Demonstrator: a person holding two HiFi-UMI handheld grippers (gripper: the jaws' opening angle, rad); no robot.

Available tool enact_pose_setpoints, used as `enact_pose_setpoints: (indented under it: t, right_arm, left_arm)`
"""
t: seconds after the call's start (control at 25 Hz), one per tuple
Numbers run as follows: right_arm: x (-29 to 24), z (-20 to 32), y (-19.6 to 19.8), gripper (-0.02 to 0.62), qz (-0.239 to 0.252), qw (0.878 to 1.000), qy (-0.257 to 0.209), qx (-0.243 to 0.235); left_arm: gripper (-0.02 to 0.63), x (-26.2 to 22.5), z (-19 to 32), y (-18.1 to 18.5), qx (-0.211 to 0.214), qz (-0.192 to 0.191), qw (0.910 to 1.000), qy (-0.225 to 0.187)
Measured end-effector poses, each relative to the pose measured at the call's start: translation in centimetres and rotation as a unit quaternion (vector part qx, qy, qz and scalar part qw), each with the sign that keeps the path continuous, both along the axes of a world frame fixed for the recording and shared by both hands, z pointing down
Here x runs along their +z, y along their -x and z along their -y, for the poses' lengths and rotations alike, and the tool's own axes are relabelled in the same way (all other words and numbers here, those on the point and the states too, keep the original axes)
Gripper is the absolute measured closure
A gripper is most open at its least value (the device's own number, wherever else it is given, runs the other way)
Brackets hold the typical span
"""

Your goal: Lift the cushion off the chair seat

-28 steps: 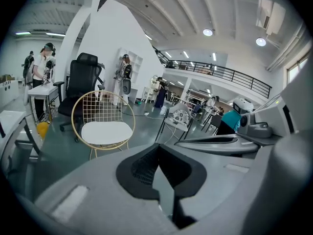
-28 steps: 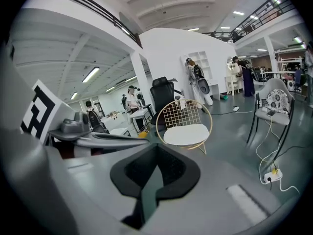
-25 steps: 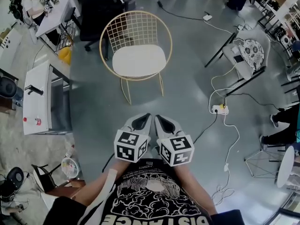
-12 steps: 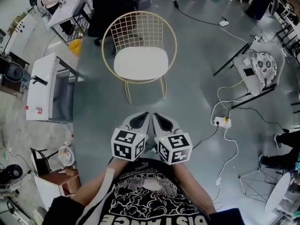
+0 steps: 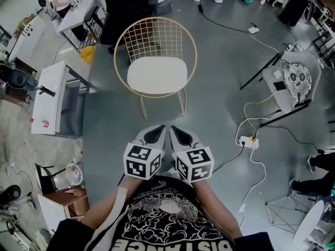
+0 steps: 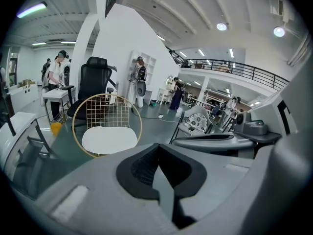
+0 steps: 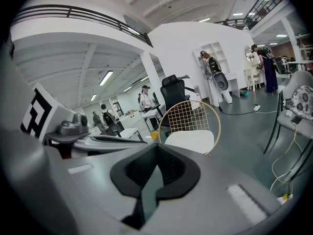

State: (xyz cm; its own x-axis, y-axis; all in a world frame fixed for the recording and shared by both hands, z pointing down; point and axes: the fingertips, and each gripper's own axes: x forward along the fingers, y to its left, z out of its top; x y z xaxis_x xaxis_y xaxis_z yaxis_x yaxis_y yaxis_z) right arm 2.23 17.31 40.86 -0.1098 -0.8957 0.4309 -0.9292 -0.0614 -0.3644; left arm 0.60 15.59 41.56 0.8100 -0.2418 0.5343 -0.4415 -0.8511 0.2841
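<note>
A white cushion lies flat on the seat of a gold wire chair on the grey floor ahead of me. My left gripper and right gripper are side by side close to my body. Both are well short of the chair, point toward it, and are shut on nothing. In the left gripper view the cushion shows beyond the closed left gripper. The right gripper view has the cushion past the closed right gripper.
A white cabinet stands to the chair's left and a black office chair behind it. At the right are a grey chair with a patterned cushion and a power strip with cables on the floor. People stand at desks far off.
Both grippers, still shut and side by side, have come slightly nearer the chair. The view has swung a little, so the surroundings have shifted around the chair.
</note>
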Motion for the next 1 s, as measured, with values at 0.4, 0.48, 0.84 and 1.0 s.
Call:
enact_pose_setpoints:
  t: [0.4, 0.48, 0.84, 1.0]
  right_arm:
    - [1.6, 2.9, -2.1, 0.597, -0.011, 1.000, 0.018, 0.014]
    - [1.8, 4.2, -2.6, 0.596, -0.012, 1.000, 0.023, 0.018]
    - [2.8, 12.1, -3.8, 0.597, -0.014, 0.999, 0.047, 0.015]
    - [2.7, 15.1, -4.0, 0.595, -0.023, 0.998, 0.061, 0.009]
  left_arm:
    - [0.612, 1.6, 3.3, -2.1, 0.007, -0.009, 0.9996, 0.025]
    - [0.612, 1.9, 4.6, -2.6, 0.011, -0.009, 0.9995, 0.030]
    - [0.612, 2.8, 12.6, -4.3, 0.010, -0.015, 0.9985, 0.052]
    - [0.612, 3.3, 15.5, -4.6, 0.009, -0.022, 0.9970, 0.074]
